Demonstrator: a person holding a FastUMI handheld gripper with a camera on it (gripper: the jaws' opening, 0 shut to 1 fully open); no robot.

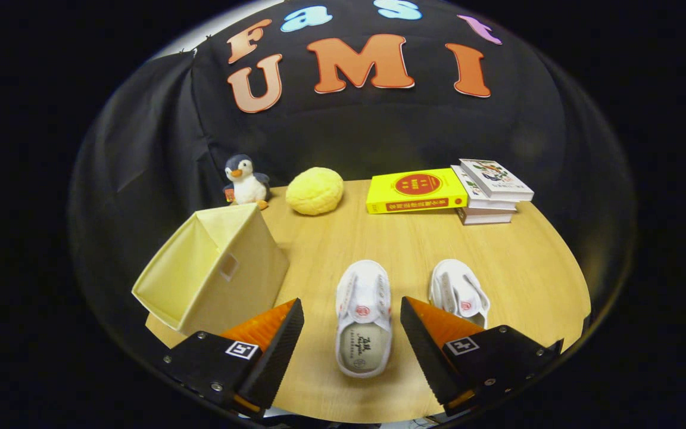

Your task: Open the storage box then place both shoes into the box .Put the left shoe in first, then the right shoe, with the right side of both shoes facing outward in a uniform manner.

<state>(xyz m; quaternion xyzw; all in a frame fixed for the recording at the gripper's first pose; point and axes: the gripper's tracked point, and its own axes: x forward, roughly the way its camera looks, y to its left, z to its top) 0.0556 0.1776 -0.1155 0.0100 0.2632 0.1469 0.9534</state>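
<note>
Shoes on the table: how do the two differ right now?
The nearer shoe lies between the open tongs, showing its insole; the farther shoe sits beyond the right finger, which hides its heel. The nearer points straight ahead; the farther angles slightly. Both are white with strap closures.

The box [215, 271] is showing pale yellow, w/ a small clear tag pocket. Both shoes, one [362, 316] and the other [458, 292], are looking white w/ red round logos & red stitching. The penguin [246, 180] is wearing grey & white, orange beak. The bun [314, 190] is glowing yellow. One book [415, 190] is showing bright yellow w/ red circle; the table [515, 262] is showing light wood grain.
</note>
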